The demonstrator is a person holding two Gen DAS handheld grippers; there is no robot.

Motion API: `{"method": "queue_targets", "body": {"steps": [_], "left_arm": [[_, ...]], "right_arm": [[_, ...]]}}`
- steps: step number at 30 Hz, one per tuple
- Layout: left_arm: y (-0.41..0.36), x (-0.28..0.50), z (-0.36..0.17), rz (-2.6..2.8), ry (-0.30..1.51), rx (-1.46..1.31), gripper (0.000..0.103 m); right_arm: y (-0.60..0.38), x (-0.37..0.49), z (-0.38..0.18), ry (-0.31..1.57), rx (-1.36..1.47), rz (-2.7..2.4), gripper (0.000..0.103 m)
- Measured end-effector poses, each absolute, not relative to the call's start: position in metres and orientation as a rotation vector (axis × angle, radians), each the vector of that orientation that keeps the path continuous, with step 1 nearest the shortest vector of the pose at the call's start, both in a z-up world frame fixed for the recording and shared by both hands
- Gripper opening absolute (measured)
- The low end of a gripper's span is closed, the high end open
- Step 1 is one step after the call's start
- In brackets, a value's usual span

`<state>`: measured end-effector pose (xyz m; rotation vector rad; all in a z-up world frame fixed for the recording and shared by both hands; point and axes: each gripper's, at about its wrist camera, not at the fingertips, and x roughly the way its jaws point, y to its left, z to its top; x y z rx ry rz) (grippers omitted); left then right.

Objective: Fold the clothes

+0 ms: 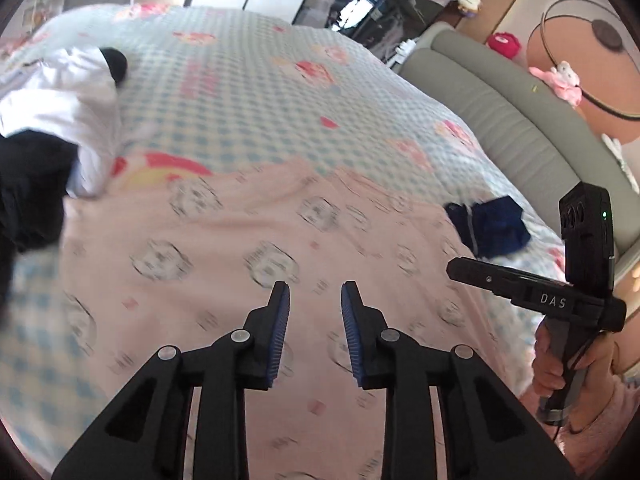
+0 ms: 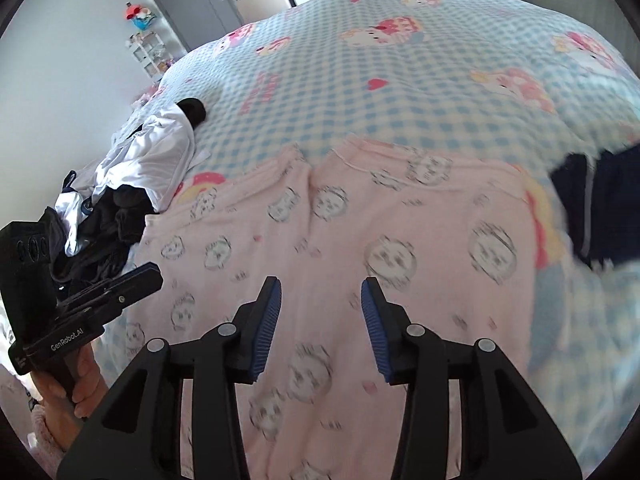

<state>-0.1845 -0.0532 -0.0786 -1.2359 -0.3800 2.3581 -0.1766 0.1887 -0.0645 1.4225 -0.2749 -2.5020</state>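
Pink pyjama trousers (image 1: 248, 248) printed with small animal faces lie spread flat on the bed, legs pointing away; the right wrist view shows the trousers (image 2: 360, 232) with both leg ends at the far side. My left gripper (image 1: 315, 296) hovers open over the near part of the trousers, nothing between its blue pads. My right gripper (image 2: 321, 292) is open too, above the same garment. Each gripper shows from the side in the other's view, the right gripper (image 1: 454, 267) at the right and the left gripper (image 2: 154, 274) at the left, each held by a hand.
The bed is covered by a blue-checked quilt (image 1: 256, 92) with cartoon prints. A heap of white and black clothes (image 1: 52, 120) lies at the left; the same heap (image 2: 132, 176) shows in the right view. A dark blue garment (image 1: 488, 226) lies at the right near the grey padded bed rim (image 1: 520, 120).
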Motion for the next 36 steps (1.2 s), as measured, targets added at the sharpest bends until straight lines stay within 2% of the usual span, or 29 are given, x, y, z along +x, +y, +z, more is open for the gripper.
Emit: {"method": "queue_targets", "body": {"steps": [7,11,13,14,15,16,17,18,20,22,24,29,36], "left_arm": [[0.009,-0.11,-0.111,2.379,-0.064,-1.504,0.03],[-0.019,-0.088,-0.103,2.42,-0.255,-1.515,0.031],[-0.028,-0.079,-0.105,2.399,-0.356,-1.512,0.031],[-0.032,-0.074,-0.106,2.387,-0.406,-1.511,0.031],[-0.036,-0.07,-0.107,2.374,-0.456,-1.508,0.031],[-0.04,-0.065,-0.108,2.361,-0.505,-1.505,0.031],[-0.044,-0.061,-0.109,2.347,-0.555,-1.502,0.031],[-0.048,-0.06,-0.113,2.351,-0.582,-1.531,0.031],[-0.05,-0.056,-0.123,2.377,-0.576,-1.587,0.031],[-0.044,-0.052,-0.116,2.366,-0.57,-1.535,0.031],[-0.035,-0.049,-0.106,2.35,-0.562,-1.468,0.031],[0.004,-0.052,-0.089,2.286,-0.503,-1.358,0.032],[0.104,-0.086,-0.09,2.091,-0.292,-1.364,0.032]], "right_arm": [[0.23,-0.08,-0.109,-0.325,1.6,-2.474,0.043],[0.251,-0.055,-0.101,-0.428,1.538,-2.508,0.043],[0.261,-0.04,-0.087,-0.562,1.355,-2.503,0.059],[0.259,-0.038,-0.086,-0.574,1.328,-2.498,0.072],[0.253,-0.04,-0.091,-0.536,1.371,-2.499,0.076],[0.247,-0.042,-0.096,-0.497,1.414,-2.498,0.075],[0.24,-0.044,-0.102,-0.457,1.456,-2.497,0.069],[0.236,-0.045,-0.109,-0.429,1.515,-2.491,0.058],[0.243,-0.039,-0.115,-0.465,1.561,-2.49,0.053],[0.257,-0.033,-0.109,-0.553,1.517,-2.518,0.053],[0.274,-0.028,-0.1,-0.616,1.471,-2.602,0.06],[0.306,-0.028,-0.101,-0.755,1.489,-2.679,0.061],[0.322,-0.023,-0.098,-0.783,1.496,-2.652,0.062]]}}
